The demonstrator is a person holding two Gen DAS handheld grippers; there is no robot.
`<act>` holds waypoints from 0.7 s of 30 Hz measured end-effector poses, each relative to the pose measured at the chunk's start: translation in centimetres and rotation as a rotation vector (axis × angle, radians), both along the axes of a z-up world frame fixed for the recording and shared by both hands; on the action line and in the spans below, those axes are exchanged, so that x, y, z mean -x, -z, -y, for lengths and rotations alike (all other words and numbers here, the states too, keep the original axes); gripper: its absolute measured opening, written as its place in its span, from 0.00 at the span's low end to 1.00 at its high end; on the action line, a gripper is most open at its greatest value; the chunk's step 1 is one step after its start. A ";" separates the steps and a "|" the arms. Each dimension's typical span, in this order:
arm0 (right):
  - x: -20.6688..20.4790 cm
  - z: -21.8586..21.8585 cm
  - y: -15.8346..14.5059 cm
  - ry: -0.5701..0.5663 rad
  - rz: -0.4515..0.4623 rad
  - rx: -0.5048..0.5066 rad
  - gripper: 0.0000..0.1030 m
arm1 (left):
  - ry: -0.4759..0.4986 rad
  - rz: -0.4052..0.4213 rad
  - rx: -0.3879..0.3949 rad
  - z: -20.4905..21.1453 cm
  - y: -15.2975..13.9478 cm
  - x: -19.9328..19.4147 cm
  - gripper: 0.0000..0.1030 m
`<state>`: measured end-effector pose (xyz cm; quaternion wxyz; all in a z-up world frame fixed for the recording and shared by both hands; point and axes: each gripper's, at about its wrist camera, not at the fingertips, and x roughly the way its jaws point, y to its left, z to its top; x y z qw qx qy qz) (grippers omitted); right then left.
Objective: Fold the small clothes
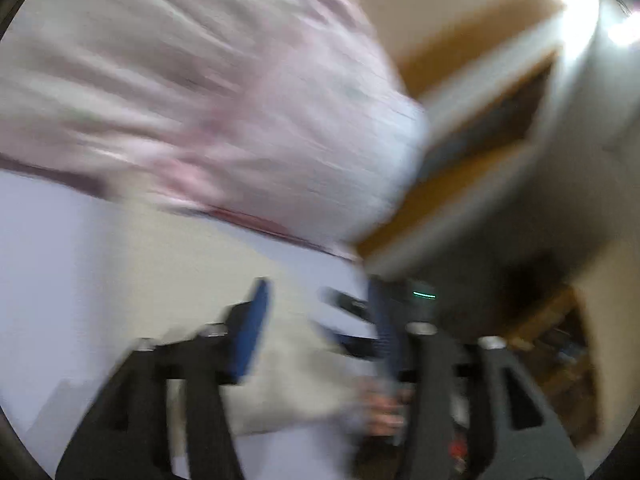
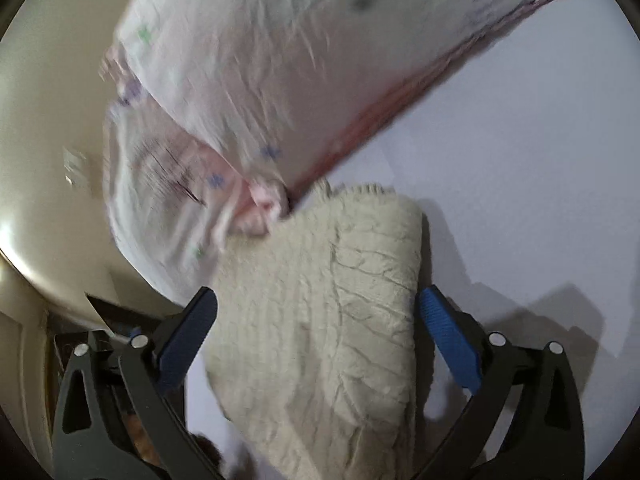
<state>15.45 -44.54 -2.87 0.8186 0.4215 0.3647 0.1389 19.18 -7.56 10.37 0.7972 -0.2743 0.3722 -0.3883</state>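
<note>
A folded cream knitted garment lies on the white table, between the spread blue-padded fingers of my right gripper, which is open around it without pinching. The same cream garment shows blurred in the left wrist view, between the spread fingers of my left gripper, which is open. A pile of white and pink printed clothes sits just beyond the cream garment, touching its far edge. It also fills the upper left wrist view.
The white table surface extends left. In the left wrist view, a wooden cabinet or door and dark clutter lie beyond the table edge to the right. A cream wall stands left in the right wrist view.
</note>
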 end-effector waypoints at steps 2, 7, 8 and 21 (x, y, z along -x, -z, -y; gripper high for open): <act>-1.1 -0.7 0.5 -0.006 -0.085 0.099 0.98 | -0.071 -0.063 -0.117 -2.5 1.8 -0.3 0.59; -1.3 -1.2 0.9 -0.038 -0.079 0.141 0.97 | -0.045 -0.195 -0.227 -1.8 6.5 -0.7 0.70; -1.5 -1.5 0.9 -0.059 -0.077 0.157 0.96 | -0.035 -0.202 -0.241 -1.1 7.0 -1.0 0.72; -4.8 -5.7 -1.8 -0.196 0.071 0.132 0.33 | 0.075 -0.214 -0.207 -0.2 8.3 -2.3 0.37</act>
